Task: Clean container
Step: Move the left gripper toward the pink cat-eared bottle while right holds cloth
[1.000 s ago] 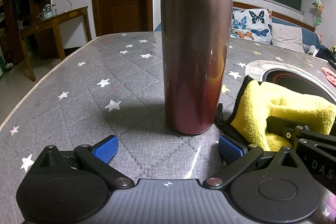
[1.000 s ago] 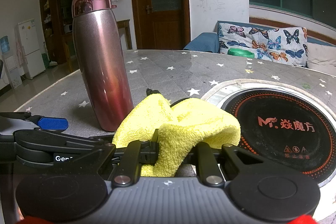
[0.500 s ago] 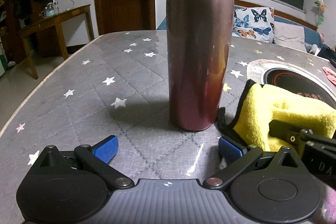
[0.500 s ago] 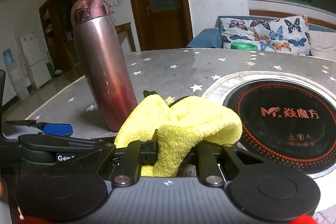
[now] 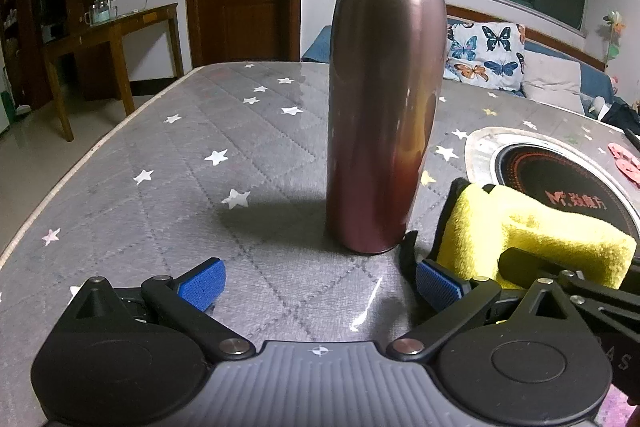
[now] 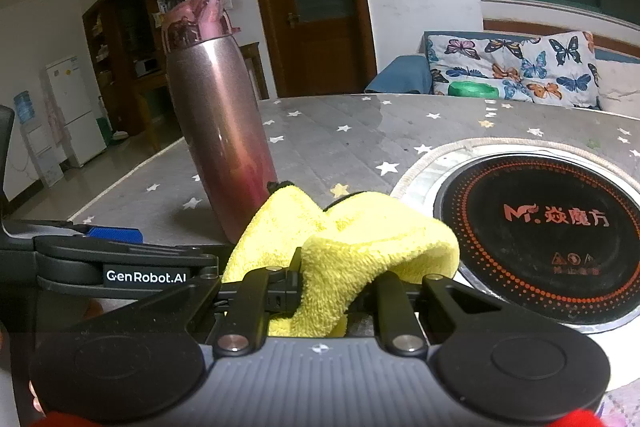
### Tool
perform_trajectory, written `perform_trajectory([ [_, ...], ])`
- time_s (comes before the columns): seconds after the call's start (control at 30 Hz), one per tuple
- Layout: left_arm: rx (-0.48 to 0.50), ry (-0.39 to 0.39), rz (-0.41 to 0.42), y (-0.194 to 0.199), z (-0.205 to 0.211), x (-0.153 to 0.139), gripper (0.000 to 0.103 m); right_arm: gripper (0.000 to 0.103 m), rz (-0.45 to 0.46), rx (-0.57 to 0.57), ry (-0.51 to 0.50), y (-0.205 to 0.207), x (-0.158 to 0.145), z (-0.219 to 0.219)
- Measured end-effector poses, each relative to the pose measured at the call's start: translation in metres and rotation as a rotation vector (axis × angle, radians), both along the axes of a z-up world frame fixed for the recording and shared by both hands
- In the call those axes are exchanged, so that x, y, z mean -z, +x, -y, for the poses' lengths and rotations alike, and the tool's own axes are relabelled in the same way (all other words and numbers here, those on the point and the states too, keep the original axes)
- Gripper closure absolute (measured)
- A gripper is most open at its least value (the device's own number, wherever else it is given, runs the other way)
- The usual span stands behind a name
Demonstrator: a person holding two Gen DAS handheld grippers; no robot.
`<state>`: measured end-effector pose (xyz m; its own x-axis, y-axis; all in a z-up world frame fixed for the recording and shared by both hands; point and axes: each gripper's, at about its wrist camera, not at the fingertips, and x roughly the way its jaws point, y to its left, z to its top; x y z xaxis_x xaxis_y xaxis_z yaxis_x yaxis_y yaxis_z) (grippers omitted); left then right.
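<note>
While the left gripper [image 5: 318, 281] hangs with its blue pads spread wide and empty, the right gripper [image 6: 324, 281] is clamped on a yellow microfibre cloth [image 6: 352, 247]. The pink steel flask [image 5: 382, 123] stands upright on the star-patterned tablecloth [image 5: 180, 163], just ahead of both. Only the right wrist view shows the whole induction hob [image 6: 544, 231].

The bottle [image 5: 384, 115] stands on the table [image 5: 168, 187], cloth [image 5: 532, 231] just right, cooktop [image 5: 560, 179] behind the cloth.
</note>
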<state>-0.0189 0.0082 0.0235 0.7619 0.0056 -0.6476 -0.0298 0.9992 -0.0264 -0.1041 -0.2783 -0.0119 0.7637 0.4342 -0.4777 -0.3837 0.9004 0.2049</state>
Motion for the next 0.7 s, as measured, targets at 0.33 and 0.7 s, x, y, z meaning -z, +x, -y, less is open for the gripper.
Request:
perform_trajectory([
  [0.33,0.002,-0.006,-0.013,-0.003,0.001,-0.011,0.0,0.09,0.015,-0.016,-0.008,-0.004,-0.009,-0.004],
  [0.7,0.0,-0.004,-0.013,-0.009,0.001,-0.022,0.0,0.09,0.024,-0.022,-0.011,-0.01,-0.02,-0.005],
])
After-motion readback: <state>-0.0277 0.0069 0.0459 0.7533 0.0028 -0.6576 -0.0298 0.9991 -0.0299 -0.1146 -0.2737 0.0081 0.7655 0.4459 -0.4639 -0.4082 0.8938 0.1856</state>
